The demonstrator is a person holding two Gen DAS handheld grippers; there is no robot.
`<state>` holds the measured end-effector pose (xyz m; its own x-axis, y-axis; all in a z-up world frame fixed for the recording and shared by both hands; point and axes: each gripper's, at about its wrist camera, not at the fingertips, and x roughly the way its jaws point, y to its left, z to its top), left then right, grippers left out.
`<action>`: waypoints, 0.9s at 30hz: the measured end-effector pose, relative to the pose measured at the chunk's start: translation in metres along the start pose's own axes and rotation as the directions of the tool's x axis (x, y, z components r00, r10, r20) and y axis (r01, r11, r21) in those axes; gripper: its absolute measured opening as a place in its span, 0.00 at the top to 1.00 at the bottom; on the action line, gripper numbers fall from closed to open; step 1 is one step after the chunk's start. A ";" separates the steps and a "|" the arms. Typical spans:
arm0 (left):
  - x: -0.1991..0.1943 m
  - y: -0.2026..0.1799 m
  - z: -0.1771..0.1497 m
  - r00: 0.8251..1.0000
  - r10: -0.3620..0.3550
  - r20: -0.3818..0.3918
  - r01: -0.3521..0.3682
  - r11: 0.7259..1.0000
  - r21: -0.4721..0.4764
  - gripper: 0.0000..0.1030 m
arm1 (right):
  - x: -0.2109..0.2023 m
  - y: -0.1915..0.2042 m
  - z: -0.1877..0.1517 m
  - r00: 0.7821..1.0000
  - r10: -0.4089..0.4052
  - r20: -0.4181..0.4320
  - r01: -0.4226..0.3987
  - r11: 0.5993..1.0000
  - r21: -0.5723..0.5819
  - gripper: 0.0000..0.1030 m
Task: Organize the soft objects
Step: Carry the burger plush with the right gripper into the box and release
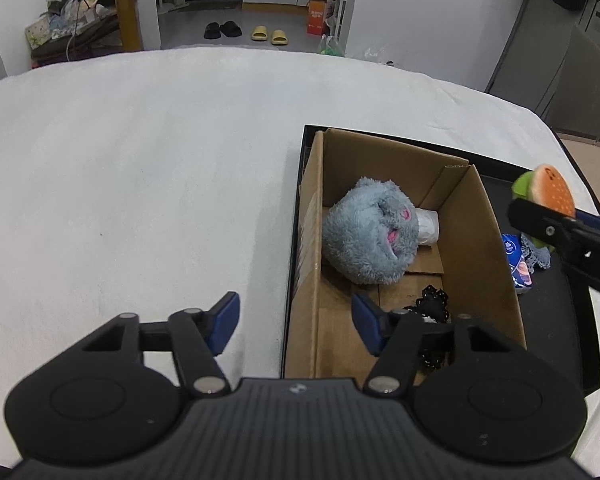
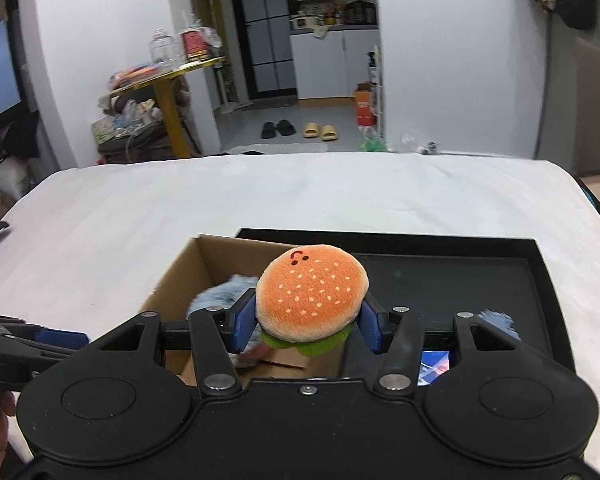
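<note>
Pinching a plush burger (image 2: 312, 300) between its blue pads (image 2: 244, 326), the right gripper (image 2: 306, 326) hangs above the seam where the cardboard box (image 2: 172, 284) meets the black tray (image 2: 500, 280). The toy sits clear of both rims, with open air beneath it and nothing crowding it from the sides. Its bun is short orange pile dotted with pale seeds and a small stitched face, and a green felt frill pokes out below. The right gripper points forward and slightly down across the white, softly napped bedcover (image 2: 140, 216).

The left gripper (image 1: 296, 322) is spread wide and holds nothing. One blue finger (image 1: 224, 322) hovers over the bedcover (image 1: 140, 180); the other finger reaches over the near wall of the cardboard box (image 1: 312, 240). The box is plain corrugated brown with upright flaps, standing at the left end of the black tray (image 1: 560, 320), whose low rim frames it. Inside lies a shaggy grey-blue plush (image 1: 370, 232), round, with pink patches, against something white (image 1: 428, 226); a black lacy item (image 1: 434, 304) lies nearer. Right of the box, on the tray, rest a blue packet (image 1: 518, 264) and a blue knitted piece (image 1: 538, 254). Left of the box, the bedcover runs wide and smooth to its rounded edges.
</note>
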<state>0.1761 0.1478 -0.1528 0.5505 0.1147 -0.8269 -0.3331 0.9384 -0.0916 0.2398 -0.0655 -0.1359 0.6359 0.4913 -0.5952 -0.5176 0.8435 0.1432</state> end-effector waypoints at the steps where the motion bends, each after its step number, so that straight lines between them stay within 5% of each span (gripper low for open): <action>1: 0.001 0.001 0.000 1.000 -0.006 -0.002 0.006 1.000 -0.003 0.50 | 0.001 0.003 0.000 1.000 0.005 -0.001 -0.005 1.000 -0.012 0.50; 8: 0.007 0.007 -0.003 0.999 -0.039 -0.029 0.038 0.999 -0.030 0.82 | 0.008 0.013 0.000 1.000 0.000 -0.030 -0.002 0.998 -0.058 0.50; 11: 0.009 0.006 -0.003 0.998 -0.053 -0.037 0.052 0.998 -0.034 0.87 | 0.010 0.012 0.000 0.999 -0.008 -0.042 0.005 0.998 -0.065 0.50; 21: 0.012 0.005 -0.003 0.997 -0.062 -0.050 0.060 0.998 -0.037 0.90 | 0.021 0.022 0.003 0.999 0.004 -0.048 -0.009 0.994 -0.109 0.50; 24: 0.011 0.005 -0.002 0.997 -0.061 -0.052 0.059 0.998 -0.034 0.90 | 0.025 0.024 0.002 0.999 0.028 -0.034 -0.032 0.991 -0.130 0.42; 27: 0.010 0.004 -0.001 0.997 -0.055 -0.047 0.053 0.998 -0.028 0.90 | 0.028 0.023 -0.004 0.998 -0.037 -0.051 0.029 0.987 -0.156 0.29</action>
<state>0.1789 0.1523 -0.1619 0.5313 0.0478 -0.8459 -0.3248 0.9336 -0.1512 0.2434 -0.0330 -0.1522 0.6248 0.4478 -0.6396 -0.5820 0.8132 0.0009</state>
